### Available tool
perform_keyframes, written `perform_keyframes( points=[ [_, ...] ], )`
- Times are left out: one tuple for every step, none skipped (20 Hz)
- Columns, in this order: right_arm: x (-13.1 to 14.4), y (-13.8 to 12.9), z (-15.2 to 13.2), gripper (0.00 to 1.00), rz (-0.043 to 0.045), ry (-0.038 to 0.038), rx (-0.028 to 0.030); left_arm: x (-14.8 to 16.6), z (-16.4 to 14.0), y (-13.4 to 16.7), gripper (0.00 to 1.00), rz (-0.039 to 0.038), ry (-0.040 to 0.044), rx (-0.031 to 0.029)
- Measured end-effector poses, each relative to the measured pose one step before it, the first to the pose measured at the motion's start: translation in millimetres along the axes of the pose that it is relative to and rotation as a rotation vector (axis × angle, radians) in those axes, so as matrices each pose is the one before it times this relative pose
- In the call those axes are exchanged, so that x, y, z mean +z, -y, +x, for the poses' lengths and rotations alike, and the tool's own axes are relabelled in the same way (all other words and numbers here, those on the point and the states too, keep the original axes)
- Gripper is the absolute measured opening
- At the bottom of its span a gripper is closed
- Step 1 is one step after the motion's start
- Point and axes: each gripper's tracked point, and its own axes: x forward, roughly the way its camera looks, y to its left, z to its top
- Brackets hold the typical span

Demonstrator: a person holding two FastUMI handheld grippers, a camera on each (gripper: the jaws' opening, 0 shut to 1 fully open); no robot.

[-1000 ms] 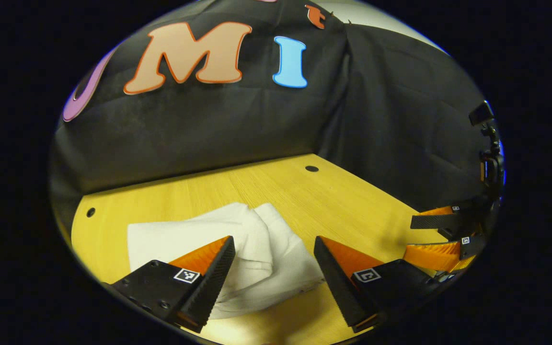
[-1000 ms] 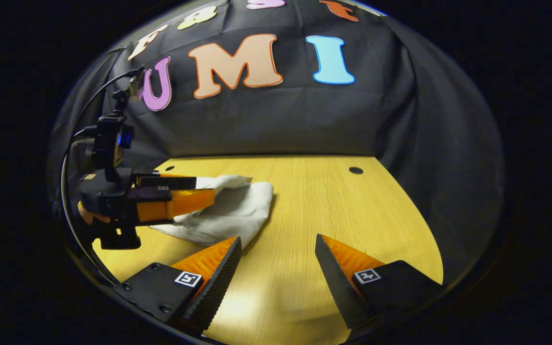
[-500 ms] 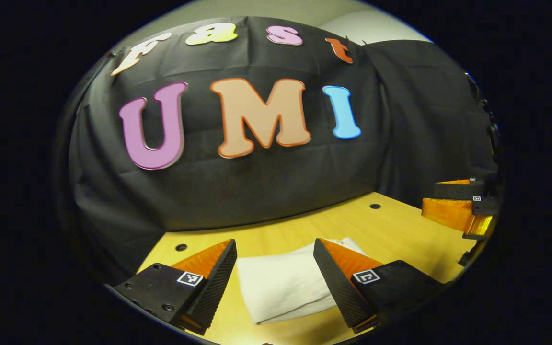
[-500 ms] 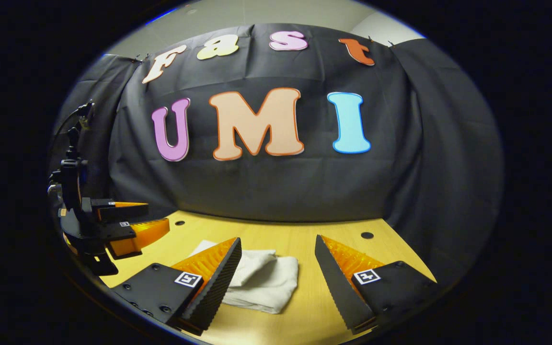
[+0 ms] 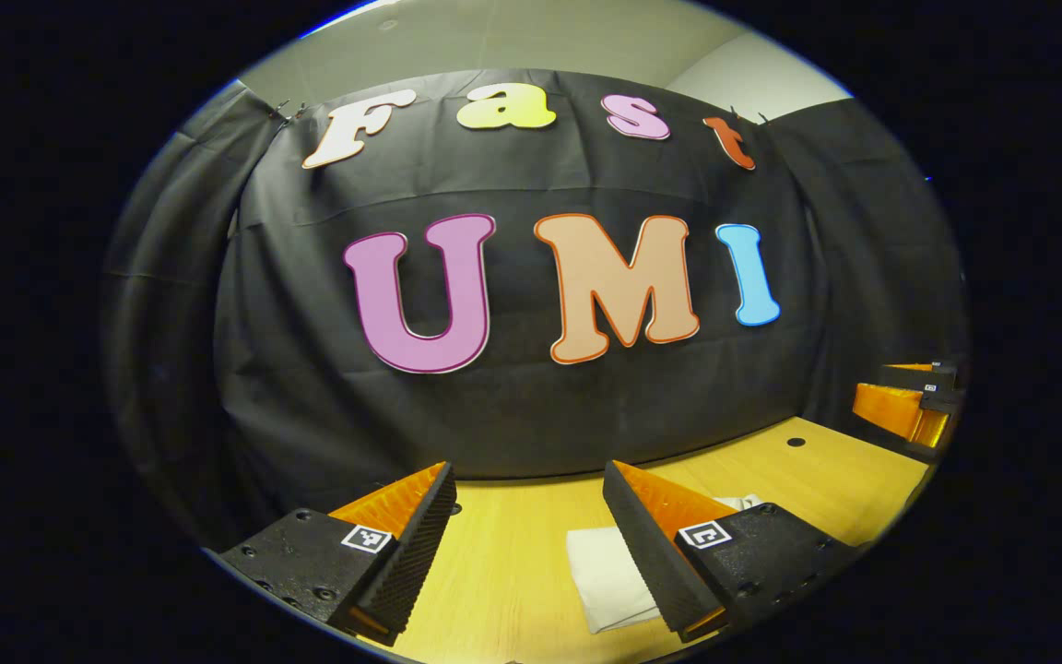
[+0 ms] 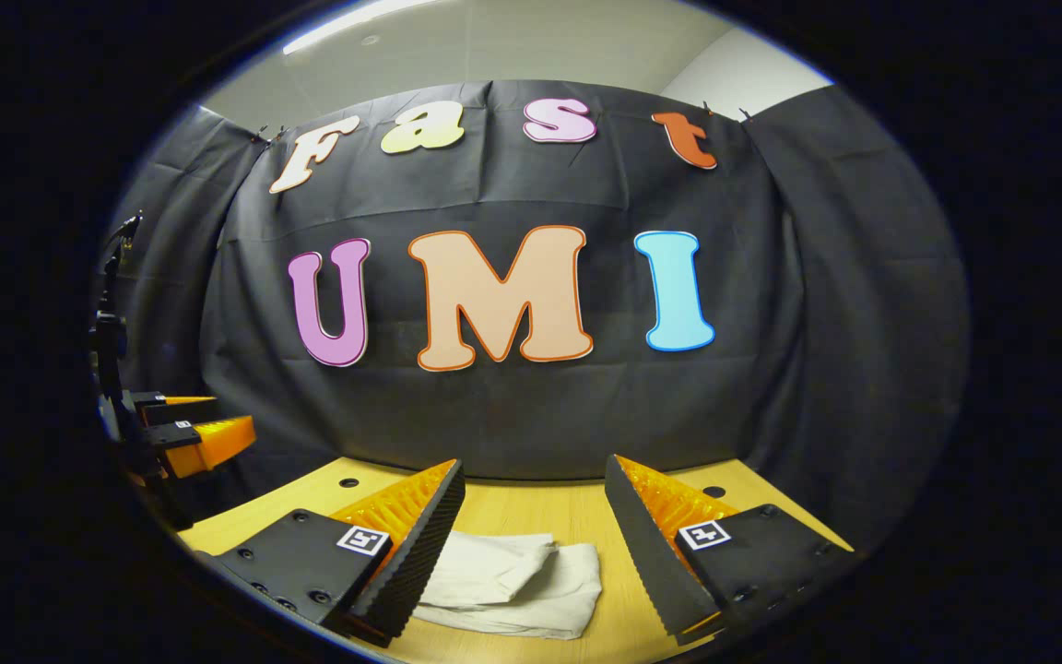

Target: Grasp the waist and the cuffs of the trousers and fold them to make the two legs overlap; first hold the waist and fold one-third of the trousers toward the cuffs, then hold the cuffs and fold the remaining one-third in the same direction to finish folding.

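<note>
Folded trousers (image 6: pixel 513 586) lie on the table (image 6: pixel 540 507), the booth wall behind it. In the right gripper view they sit low between the right gripper (image 6: pixel 531 553)'s spread fingers, left of centre, with the left gripper (image 6: pixel 190 429) far left above the table edge. In the left gripper view the trousers (image 5: pixel 605 576) lie partly behind the left gripper (image 5: pixel 531 553)'s right finger; right gripper (image 5: pixel 904 401) far right.

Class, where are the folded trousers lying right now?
The trousers lie folded on the wooden table, low in the right gripper view between the open right tongs; in the left gripper view they sit beside the right-hand finger.
</note>
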Motion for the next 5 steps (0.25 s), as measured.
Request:
perform_keyframes(
  points=[
    [1.66,-2.57,-2.34,0.98,-0.00539,0.00057,-0.00088,0.0,-1.33,-4.57,0.96,-0.00762,-0.00134,0.00293],
    [2.46,-2.66,-2.4,1.0,-0.0075,0.00527,-0.00231,-1.89,-0.49,-3.45,0.96,-0.00662,-0.00097,0.00133],
    [3.15,-1.37,-1.45,0.99,-0.009,0.00841,-0.00293,-1.55,-1.1,-4.52,0.96,-0.0042,-0.00551,0.00558],
    [4.85,-1.6,-1.6,0.96,-0.00605,0.01434,-0.00174,0.41,-0.64,-4.26,0.97,-0.00415,0.00194,0.00558],
    [5.25,-2.84,-1.14,0.98,-0.00376,0.01517,-0.00127,2.75,-1.13,-2.42,0.96,-0.00546,0.00953,0.00356]
  ],
)
